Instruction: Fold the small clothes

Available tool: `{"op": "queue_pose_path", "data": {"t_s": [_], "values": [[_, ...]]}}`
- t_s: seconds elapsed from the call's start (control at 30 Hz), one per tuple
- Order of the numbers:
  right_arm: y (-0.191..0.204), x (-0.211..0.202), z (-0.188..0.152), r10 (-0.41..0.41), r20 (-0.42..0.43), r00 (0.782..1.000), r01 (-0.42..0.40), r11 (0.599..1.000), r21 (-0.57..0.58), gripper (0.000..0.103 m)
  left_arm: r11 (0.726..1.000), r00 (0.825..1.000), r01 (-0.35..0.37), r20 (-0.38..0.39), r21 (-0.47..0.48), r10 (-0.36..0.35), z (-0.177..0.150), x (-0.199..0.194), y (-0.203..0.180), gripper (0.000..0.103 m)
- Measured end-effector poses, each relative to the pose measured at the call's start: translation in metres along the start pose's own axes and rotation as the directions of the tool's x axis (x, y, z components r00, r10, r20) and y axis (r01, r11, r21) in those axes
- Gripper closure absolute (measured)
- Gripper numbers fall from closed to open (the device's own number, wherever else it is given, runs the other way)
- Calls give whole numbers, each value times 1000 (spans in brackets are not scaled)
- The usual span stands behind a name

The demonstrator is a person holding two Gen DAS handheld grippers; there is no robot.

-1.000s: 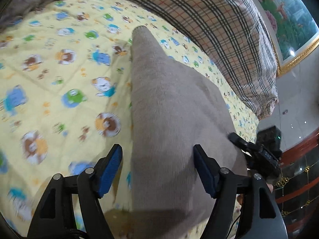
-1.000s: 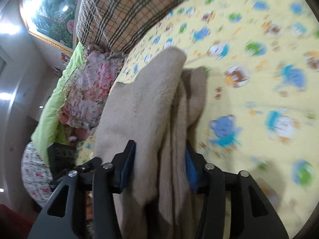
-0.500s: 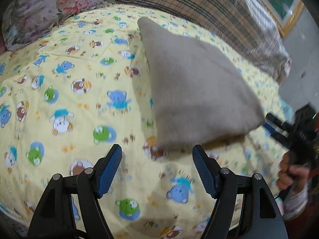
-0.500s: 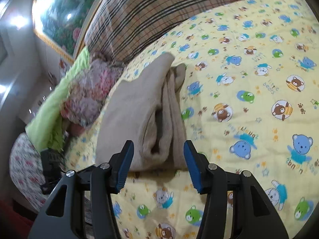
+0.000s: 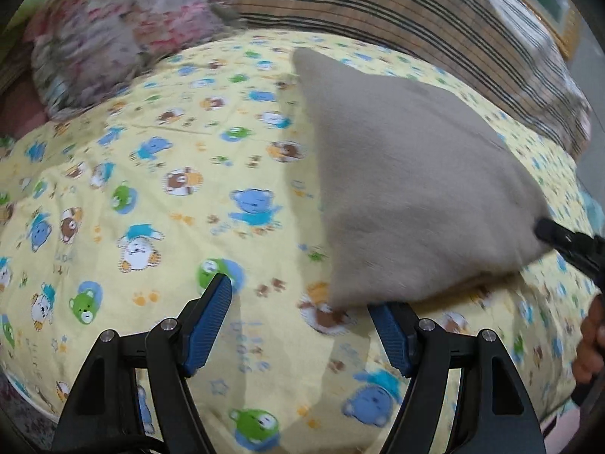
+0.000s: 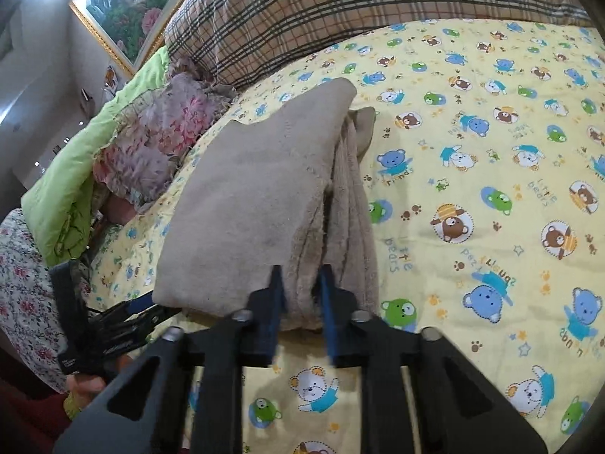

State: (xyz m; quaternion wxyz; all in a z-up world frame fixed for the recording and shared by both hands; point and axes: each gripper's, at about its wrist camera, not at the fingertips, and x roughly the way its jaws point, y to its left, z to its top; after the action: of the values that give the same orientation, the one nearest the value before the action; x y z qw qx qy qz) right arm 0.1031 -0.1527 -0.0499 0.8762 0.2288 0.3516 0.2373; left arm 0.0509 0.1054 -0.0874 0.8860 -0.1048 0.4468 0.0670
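A folded beige knit garment (image 5: 408, 189) lies on the yellow bear-print bedspread (image 5: 151, 189). In the right wrist view its stacked layers (image 6: 257, 196) run away from me. My right gripper (image 6: 301, 276) is closing, and its blue pads press on the garment's near folded edge. The left wrist view shows that same gripper (image 5: 567, 242) at the garment's right corner. My left gripper (image 5: 300, 299) stands open above the bedspread with nothing between its fingers, and the garment's near edge lies just beyond its right finger. It also appears low at the left of the right wrist view (image 6: 151, 310).
A plaid pillow (image 6: 340, 11) lines the far side of the bed. A floral cushion (image 6: 159, 140) and a green quilt (image 6: 75, 174) lie at the left. A framed painting (image 6: 124, 3) hangs on the wall. A hand (image 5: 590, 340) shows at the right edge.
The left gripper drew back from the garment, which had lain between its fingers. The right gripper pulled back, then closed on the garment's near edge.
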Motion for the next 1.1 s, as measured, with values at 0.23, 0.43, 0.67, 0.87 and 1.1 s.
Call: {"op": "queue_pose_path", "data": {"t_s": [0.23, 0.43, 0.67, 0.87, 1.1], "values": [[12, -51, 19, 88, 146, 985, -86, 996, -20, 96, 999, 998, -46, 44, -6, 47, 6, -9, -3, 29], [-7, -15, 2, -81, 48, 996, 85, 994, -71, 96, 999, 999, -41, 3, -26, 41, 4, 3, 4, 29], [-24, 4, -17, -123, 16, 992, 123, 992, 0, 74, 999, 999, -35, -29, 11, 36, -3, -3, 7, 28], [-25, -34, -12, -92, 96, 991, 89, 995, 35, 66, 999, 999, 52, 11, -14, -51, 3, -38, 15, 32], [6, -26, 25, 74, 141, 987, -77, 997, 19, 66, 954, 952, 299, 69, -20, -297, 64, -36, -16, 32]]}}
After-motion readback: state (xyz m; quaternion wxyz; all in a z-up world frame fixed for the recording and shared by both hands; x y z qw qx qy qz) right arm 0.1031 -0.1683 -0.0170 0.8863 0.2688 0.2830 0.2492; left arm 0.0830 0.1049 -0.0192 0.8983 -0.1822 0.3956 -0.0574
